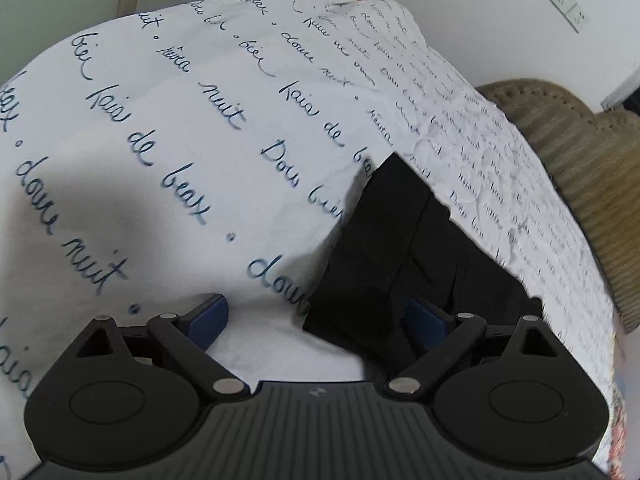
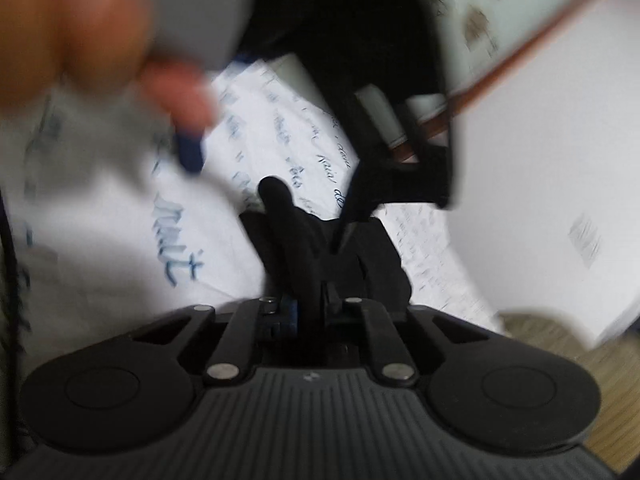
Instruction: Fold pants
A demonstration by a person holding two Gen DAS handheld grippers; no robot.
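The black pants [image 1: 404, 264] lie near the sheet's [image 1: 160, 168] right edge, long axis running toward it; wide free sheet lies left. The left gripper [image 1: 320, 316] stands wide apart, right finger hidden behind the cloth. The right gripper [image 2: 310, 304] is pinched together on the pants.

A blurred hand [image 2: 80, 28] fills the right wrist view's top left; the pants [image 1: 400, 256] hide the left gripper's [image 1: 320, 316] right finger.

One pair of black pants [image 1: 404, 248] lies on one white bedsheet [image 1: 168, 128] printed with blue script. Two hand-held grippers show: the left hand-held gripper [image 1: 320, 320] and the right hand-held gripper [image 2: 308, 304]. One wall socket plate [image 1: 568, 6] and one tan ribbed cushion [image 1: 580, 152].
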